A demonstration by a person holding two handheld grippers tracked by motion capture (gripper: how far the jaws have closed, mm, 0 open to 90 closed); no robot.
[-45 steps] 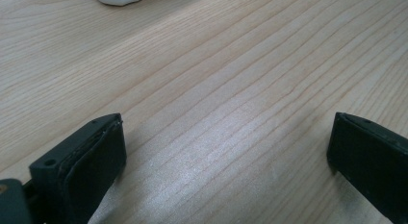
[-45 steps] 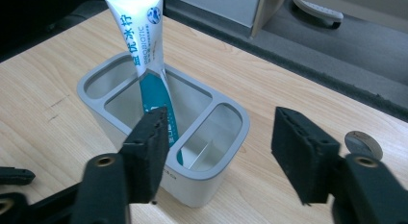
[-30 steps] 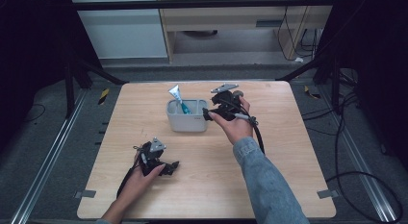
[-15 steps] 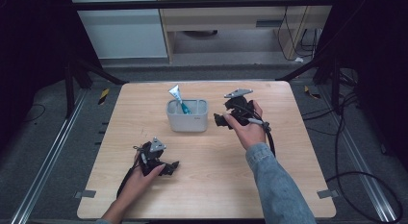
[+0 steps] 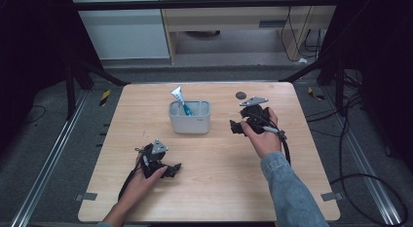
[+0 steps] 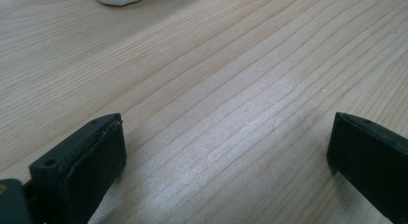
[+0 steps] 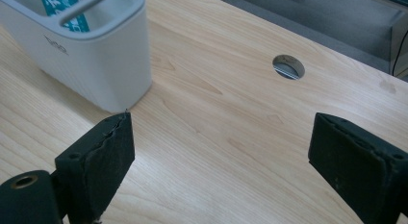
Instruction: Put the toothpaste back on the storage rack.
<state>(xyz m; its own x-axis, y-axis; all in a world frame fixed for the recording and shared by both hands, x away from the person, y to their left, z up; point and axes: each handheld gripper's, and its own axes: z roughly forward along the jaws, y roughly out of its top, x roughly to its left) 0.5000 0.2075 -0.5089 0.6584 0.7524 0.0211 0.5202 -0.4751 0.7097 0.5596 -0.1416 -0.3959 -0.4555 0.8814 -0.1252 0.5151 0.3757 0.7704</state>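
Tube point(image 5: 178, 97) sat in white caddy point(image 5: 190, 122); L tongs point(image 5: 171, 169) & R tongs point(image 5: 235, 127) both spread, empty — looked done, nothing left on table point(image 5: 219, 178)

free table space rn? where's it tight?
Bare wood left of the white holder, along the near edge between both hands, and right of the right tongs. Tightest: the gap between holder and right tongs. Left tongs sit front-left; cable hole behind.
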